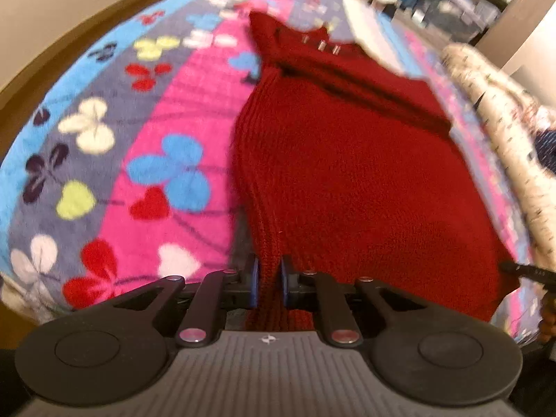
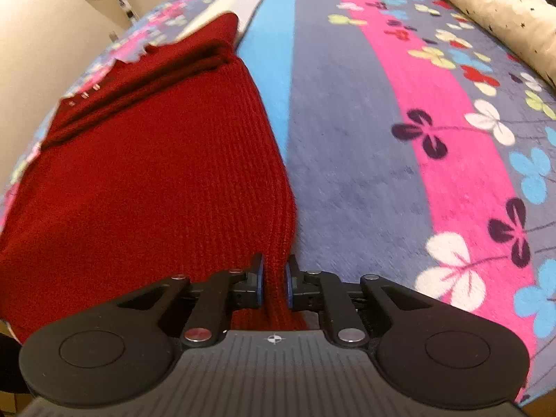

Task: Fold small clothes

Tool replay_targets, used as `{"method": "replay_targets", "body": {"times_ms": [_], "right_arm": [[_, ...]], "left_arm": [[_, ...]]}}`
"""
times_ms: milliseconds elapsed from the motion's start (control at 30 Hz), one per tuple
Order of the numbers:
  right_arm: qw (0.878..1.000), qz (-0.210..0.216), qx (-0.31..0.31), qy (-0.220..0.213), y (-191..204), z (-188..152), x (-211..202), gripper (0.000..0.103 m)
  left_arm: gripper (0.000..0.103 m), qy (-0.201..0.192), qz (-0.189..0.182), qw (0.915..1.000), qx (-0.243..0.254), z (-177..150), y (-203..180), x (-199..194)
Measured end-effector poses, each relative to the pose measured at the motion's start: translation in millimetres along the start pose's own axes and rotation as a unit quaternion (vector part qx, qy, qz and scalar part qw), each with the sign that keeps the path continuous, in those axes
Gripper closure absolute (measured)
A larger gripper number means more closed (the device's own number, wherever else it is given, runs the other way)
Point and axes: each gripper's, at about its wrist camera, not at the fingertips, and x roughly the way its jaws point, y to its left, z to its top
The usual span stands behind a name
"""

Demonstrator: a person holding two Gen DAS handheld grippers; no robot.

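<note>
A dark red ribbed knit garment point(image 1: 347, 160) lies spread flat on a bed covered by a plush striped blanket point(image 1: 166, 111) in blue, grey and pink, printed with clover-like flowers and hearts. In the left wrist view the left gripper point(image 1: 269, 279) is clenched on the near left corner of the knit: a bunched ridge of red fabric runs between its two blue-faced pads and is pinched by them, the loose hem spilling toward the camera beneath. From there the garment stretches away, its left edge gathered into soft lengthwise folds, and its far end shows a darker folded band with a short row of small silvery fasteners point(image 1: 321, 44). At the right edge of this view the black tip of the other tool meets the garment's near right corner. In the right wrist view the right gripper point(image 2: 275, 283) is likewise clamped on the knit's near right edge, a narrow roll of red fabric caught between its pads. To the right of the garment lies bare blanket, and along the far right runs a cream bolster-like roll point(image 2: 486, 3) patterned with dark stars. A pale wall point(image 2: 31, 55) rises beyond the bed on the left.
</note>
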Motion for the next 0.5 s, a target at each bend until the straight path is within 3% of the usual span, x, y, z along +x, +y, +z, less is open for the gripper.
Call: {"method": "replay_targets", "body": {"times_ms": [100, 200, 300, 500], "right_arm": [[0.998, 0.037, 0.039, -0.045, -8.6, 4.4, -21.6, 0.093], [0.993, 0.048, 0.085, -0.067, -24.1, 8.0, -30.5, 0.093], [0.996, 0.036, 0.073, -0.028, -21.7, 7.0, -15.1, 0.091], [0.999, -0.012, 0.019, 0.025, -3.6, 1.4, 8.2, 0.085]], "left_arm": [[0.09, -0.017, -0.023, 0.9995, -0.014, 1.6, 4.4, -9.5], [0.089, 0.009, -0.021, 0.9994, -0.025, 2.4, 8.7, -1.3], [0.088, 0.047, 0.0, 0.9987, -0.018, 0.0, 7.5, 14.7], [0.088, 0.056, 0.004, 0.9984, -0.014, 2.5, 5.5, 19.9]]}}
